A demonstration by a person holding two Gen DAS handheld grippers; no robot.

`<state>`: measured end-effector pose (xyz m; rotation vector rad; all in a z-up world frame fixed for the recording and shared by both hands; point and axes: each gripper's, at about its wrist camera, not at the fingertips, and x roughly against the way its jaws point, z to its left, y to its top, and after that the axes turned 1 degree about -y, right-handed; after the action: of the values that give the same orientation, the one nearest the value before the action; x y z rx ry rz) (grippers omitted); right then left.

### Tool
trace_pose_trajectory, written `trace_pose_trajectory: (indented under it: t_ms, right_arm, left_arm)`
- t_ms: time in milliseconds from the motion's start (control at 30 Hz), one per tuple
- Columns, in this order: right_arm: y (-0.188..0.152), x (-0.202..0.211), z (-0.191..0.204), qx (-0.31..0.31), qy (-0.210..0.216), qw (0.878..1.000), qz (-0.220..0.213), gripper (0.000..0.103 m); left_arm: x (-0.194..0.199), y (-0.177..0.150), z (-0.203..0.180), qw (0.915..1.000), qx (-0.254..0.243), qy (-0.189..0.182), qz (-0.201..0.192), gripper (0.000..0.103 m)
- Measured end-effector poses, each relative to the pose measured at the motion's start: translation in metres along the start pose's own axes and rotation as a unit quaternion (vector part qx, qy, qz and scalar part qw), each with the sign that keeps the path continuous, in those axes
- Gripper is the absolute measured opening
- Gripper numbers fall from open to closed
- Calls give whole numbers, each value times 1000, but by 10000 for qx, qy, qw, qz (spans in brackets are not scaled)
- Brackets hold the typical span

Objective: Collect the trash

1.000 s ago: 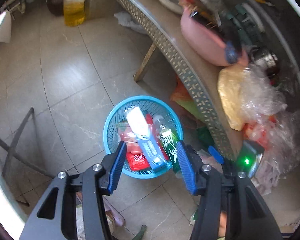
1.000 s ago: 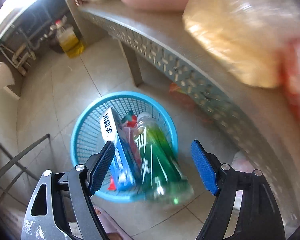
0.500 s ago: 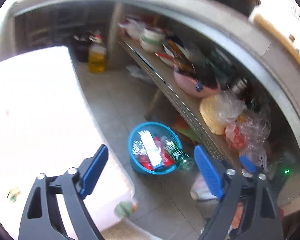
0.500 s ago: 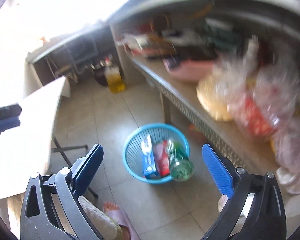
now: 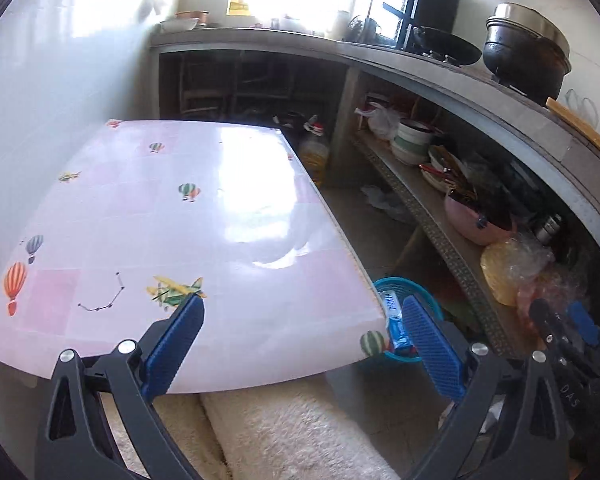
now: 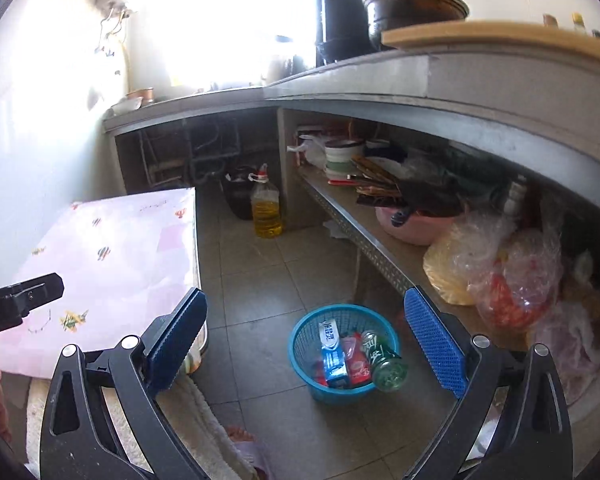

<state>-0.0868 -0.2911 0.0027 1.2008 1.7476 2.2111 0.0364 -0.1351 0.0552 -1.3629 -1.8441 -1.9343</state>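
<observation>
There's a table [image 5: 204, 248] with a glossy pink cover printed with balloons and little planes, and a fluffy cream blanket [image 5: 296, 432] bunched up below its near edge. Along the right runs a concrete counter [image 6: 480, 80] holding a big black pot [image 5: 526, 54], and the shelf under it [image 6: 380, 252] has stacked bowls [image 6: 342, 154], a pink basin [image 6: 416, 224] and crinkly plastic bags [image 6: 500, 272]. A jug of yellow cooking oil [image 6: 266, 212] stands on the tiled floor [image 6: 268, 280].

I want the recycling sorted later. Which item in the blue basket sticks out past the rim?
The green bottle: its end hangs over the blue basket rim, while the blue box and red wrapper stay inside.
</observation>
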Motion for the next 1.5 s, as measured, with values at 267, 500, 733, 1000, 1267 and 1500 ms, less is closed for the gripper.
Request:
trace_pose_trajectory:
  t_ms: [267,500,733,1000,1267,1500]
  right_arm:
    - [-6,11,31,410,25,9991,94,95]
    - [-8,4,38,421,-127,9981,434,95]
    - [-17,-11,30,307,-365,9954,832,95]
    - [-24,-17,26,358,-537,9927,1018,95]
    - [-26,-21,17,322,-665,9912,1097,95]
    - [-26,-24,11,263,-721,9900,1185,95]
  left_arm:
    - [12,-19,20,9981,-214,565,78,97]
    - [0,-26,21,9925,-15,1182,298,97]
    - [-9,-29,21,9862,176,1581,465,97]
    - [-19,-31,8,9843,-17,1658,606,97]
    - [-22,-32,0,9837,-109,1688,603,97]
    - [-22,-33,-3,9832,-200,1714,601,97]
